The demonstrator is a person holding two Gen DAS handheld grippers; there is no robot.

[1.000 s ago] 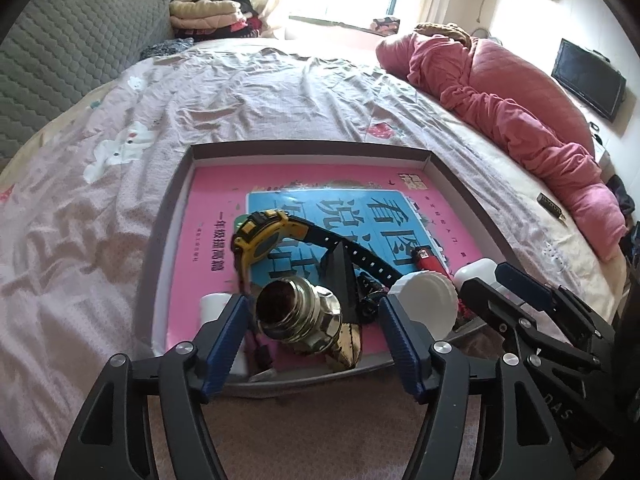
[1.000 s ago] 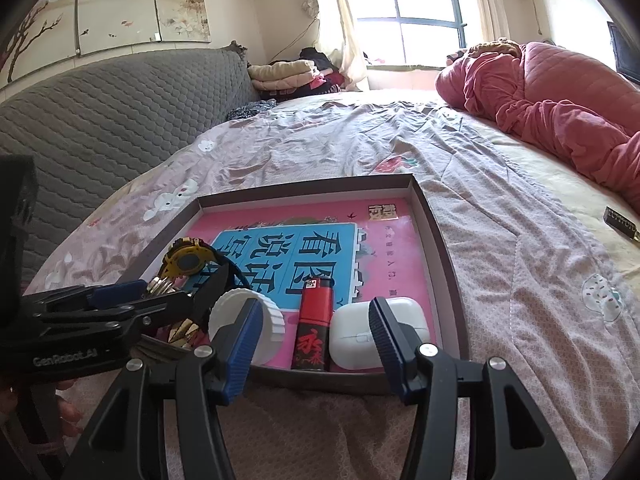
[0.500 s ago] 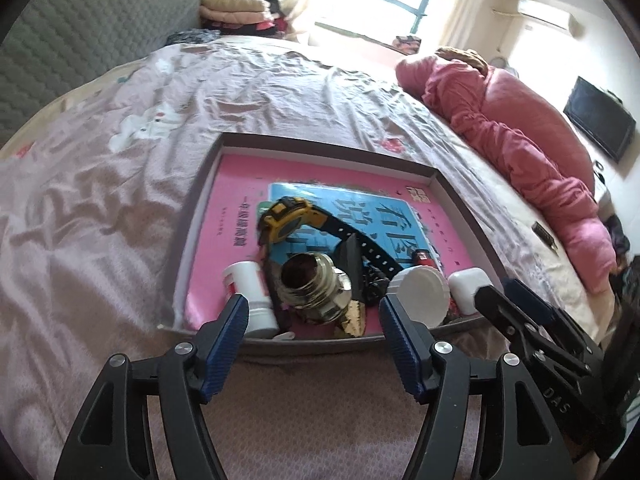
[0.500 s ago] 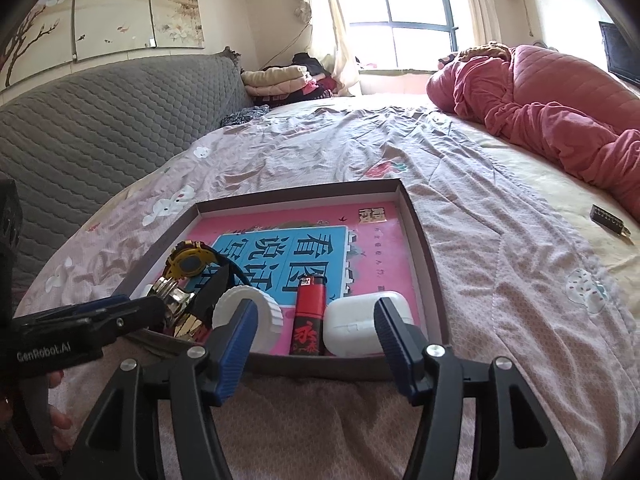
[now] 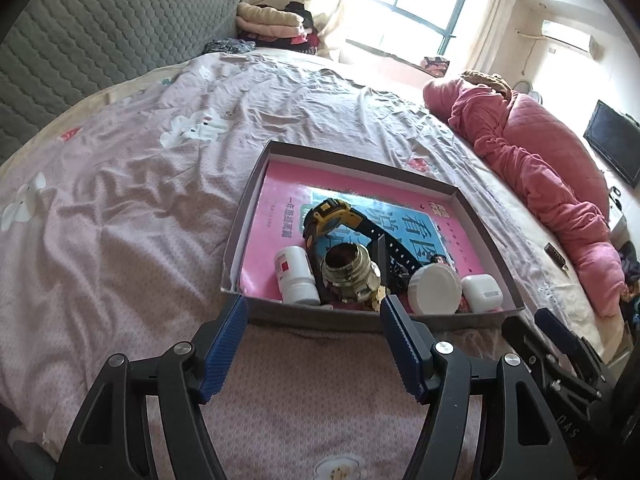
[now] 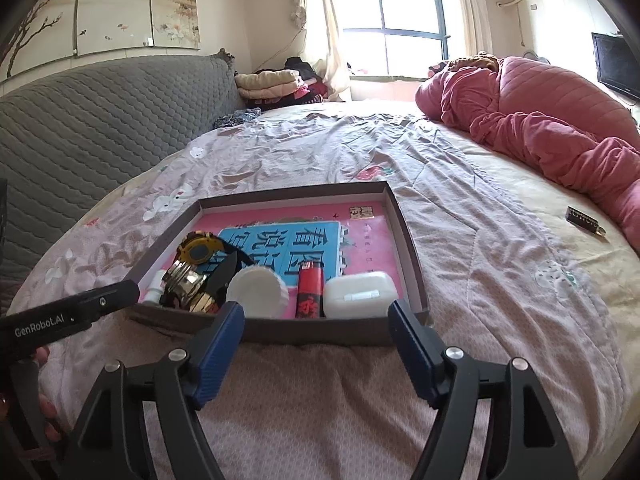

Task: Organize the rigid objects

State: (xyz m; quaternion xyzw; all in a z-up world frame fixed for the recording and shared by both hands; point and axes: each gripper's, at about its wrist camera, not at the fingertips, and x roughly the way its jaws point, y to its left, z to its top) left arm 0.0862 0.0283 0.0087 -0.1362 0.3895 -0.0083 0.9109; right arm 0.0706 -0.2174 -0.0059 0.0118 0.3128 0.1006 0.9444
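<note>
A shallow brown box with a pink and blue book in it lies on the bed. Along its near side lie a white pill bottle, a brass metal fitting, a yellow and black watch, a white round lid, a red lighter and a white earbud case. My left gripper is open and empty just in front of the box. My right gripper is open and empty, also in front of the box.
The bed is covered by a pinkish patterned sheet. A pink quilt lies at the right. A small dark object lies on the sheet at the right. A grey padded headboard stands at the left. Folded clothes lie near the window.
Both grippers have drawn back from the box toward me and risen. The left one no longer straddles the brass fitting. The objects in the box have not moved.
</note>
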